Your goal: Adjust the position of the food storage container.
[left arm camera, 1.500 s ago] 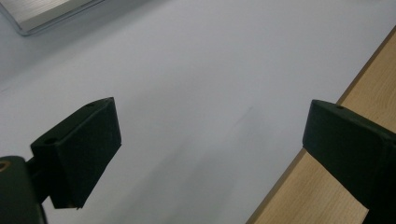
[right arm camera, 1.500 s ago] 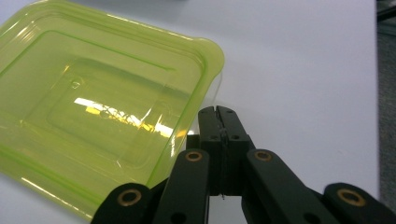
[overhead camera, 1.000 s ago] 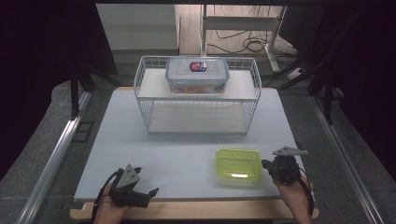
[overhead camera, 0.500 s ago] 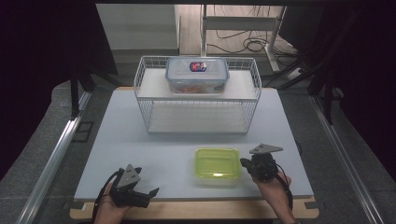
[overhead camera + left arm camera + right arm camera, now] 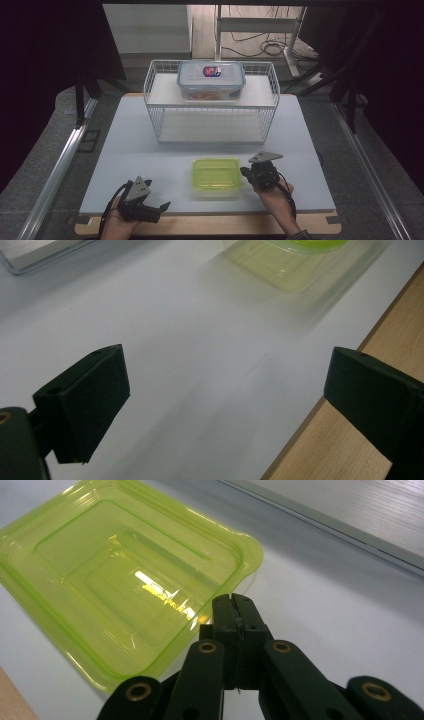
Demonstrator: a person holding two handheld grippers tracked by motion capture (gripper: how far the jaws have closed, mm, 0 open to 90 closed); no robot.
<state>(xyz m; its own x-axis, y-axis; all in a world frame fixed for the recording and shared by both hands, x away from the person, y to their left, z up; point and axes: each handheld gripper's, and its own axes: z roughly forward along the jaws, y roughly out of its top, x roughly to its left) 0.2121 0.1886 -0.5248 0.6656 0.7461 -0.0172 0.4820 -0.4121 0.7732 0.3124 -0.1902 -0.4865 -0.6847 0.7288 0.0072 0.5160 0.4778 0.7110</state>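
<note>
A shallow lime-green plastic container (image 5: 216, 174) lies on the white tabletop (image 5: 125, 160) near the front, right of centre. My right gripper (image 5: 245, 173) is at its right side, shut with nothing between the jaws. In the right gripper view the closed fingertips (image 5: 232, 600) sit against the green container's (image 5: 125, 575) near rim. My left gripper (image 5: 162, 208) rests at the front left with its jaws wide open over bare tabletop, pointing right. In the left gripper view my left gripper (image 5: 225, 385) has the green container (image 5: 300, 260) ahead of it, blurred.
A white wire rack (image 5: 210, 107) stands at the back middle of the table. A clear lidded box (image 5: 211, 79) with food inside sits on its top shelf. A wooden strip (image 5: 210, 226) runs along the table's front edge. Cables lie on the floor behind.
My right gripper has moved left along the front of the table, and the green container has slid left ahead of it. The left gripper has stayed put.
</note>
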